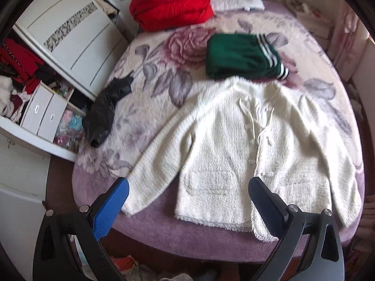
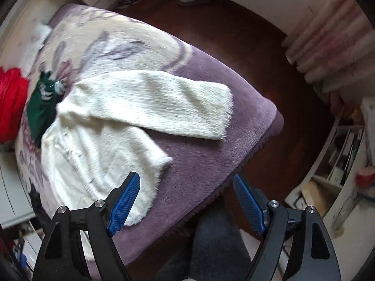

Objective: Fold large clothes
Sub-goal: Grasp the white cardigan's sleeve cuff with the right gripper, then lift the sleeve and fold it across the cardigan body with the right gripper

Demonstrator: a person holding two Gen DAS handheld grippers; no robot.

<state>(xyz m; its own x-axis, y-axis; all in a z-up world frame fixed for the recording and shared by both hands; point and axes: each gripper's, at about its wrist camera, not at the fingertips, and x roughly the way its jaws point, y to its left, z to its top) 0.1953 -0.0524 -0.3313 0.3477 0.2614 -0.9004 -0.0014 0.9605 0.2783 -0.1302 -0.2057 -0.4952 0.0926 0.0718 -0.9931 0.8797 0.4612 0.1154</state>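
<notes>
Both grippers' fingers spread wide, empty, left gripper view showing white fuzzy cardigan front, right gripper view its outstretched sleeve.

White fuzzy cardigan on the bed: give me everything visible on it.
The white fuzzy long-haired cardigan lies unfolded, front up, flat on the purple floral bed blanket. Both sleeves are spread outward; the hem is near the bed's near edge. Thin white ties hang down the front opening, and a patch pocket shows on one panel. Its collar touches or overlaps the folded green striped garment. Neither gripper touches it.
</notes>
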